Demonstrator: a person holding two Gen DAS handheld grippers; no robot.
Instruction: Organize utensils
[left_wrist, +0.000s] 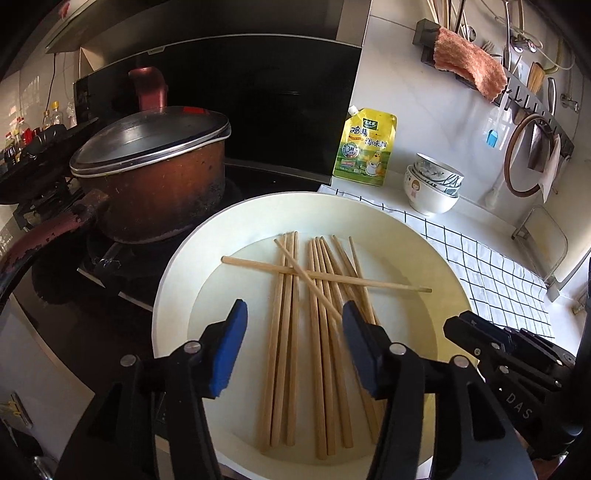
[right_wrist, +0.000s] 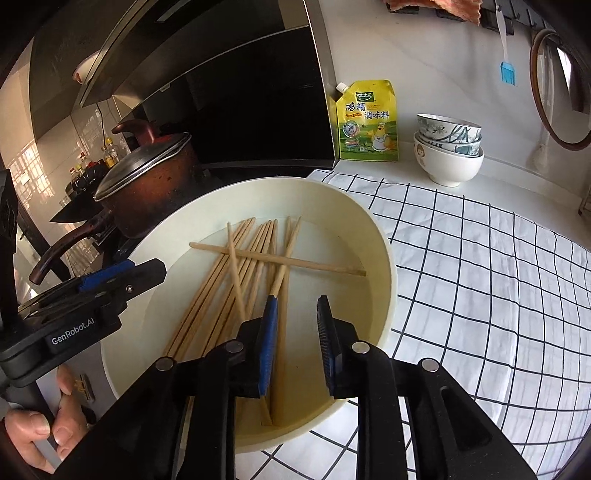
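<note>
Several wooden chopsticks (left_wrist: 321, 332) lie loose in a round white basin (left_wrist: 173, 266), most side by side and one laid across them. My left gripper (left_wrist: 294, 306) hovers over their near ends, open wide, its blue pads touching nothing. In the right wrist view the same chopsticks (right_wrist: 277, 259) lie in the basin (right_wrist: 384, 236). My right gripper (right_wrist: 298, 301) stands over the basin's right half, open by a narrow gap. One chopstick on the bottom runs beside its left pad, not gripped. Each gripper shows in the other's view: the left gripper (right_wrist: 122, 273), the right gripper (left_wrist: 461, 325).
A lidded brown pot (left_wrist: 155, 177) sits on the stove left of the basin. A yellow seasoning pouch (left_wrist: 364, 147) and stacked bowls (left_wrist: 432, 184) stand behind on the counter. A checked cloth (left_wrist: 491, 273) covers the right side. A wall rack (left_wrist: 517, 92) holds utensils. A person's hand (right_wrist: 33, 435) grips the left handle.
</note>
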